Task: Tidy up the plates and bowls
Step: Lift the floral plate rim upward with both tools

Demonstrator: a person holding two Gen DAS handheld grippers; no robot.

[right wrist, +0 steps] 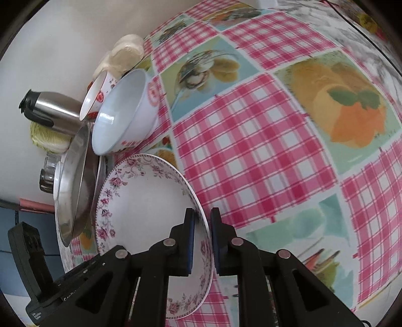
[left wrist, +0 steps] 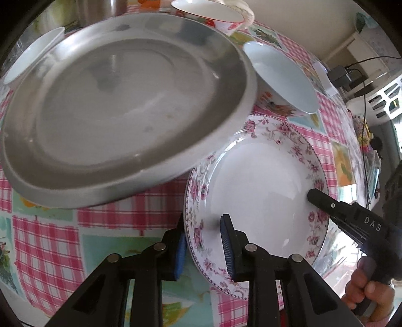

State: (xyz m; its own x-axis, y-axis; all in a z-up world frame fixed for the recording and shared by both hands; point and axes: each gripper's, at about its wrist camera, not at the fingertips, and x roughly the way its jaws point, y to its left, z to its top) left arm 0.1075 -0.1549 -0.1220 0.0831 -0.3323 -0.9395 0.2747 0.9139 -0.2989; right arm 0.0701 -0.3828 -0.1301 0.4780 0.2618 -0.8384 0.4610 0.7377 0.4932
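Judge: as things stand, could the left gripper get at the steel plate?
Probably not yet: the left gripper is clamped on the floral plate's rim, so it must release first; otherwise the steel plate sits close, unobstructed.

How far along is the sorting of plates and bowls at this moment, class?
Done: nothing looks stacked yet. In hand: the floral plate is pinched at opposite rims by the left gripper and right gripper. Left: the metal plate, which overlaps the floral plate's rim, and the three bowls still sit apart on the tablecloth.
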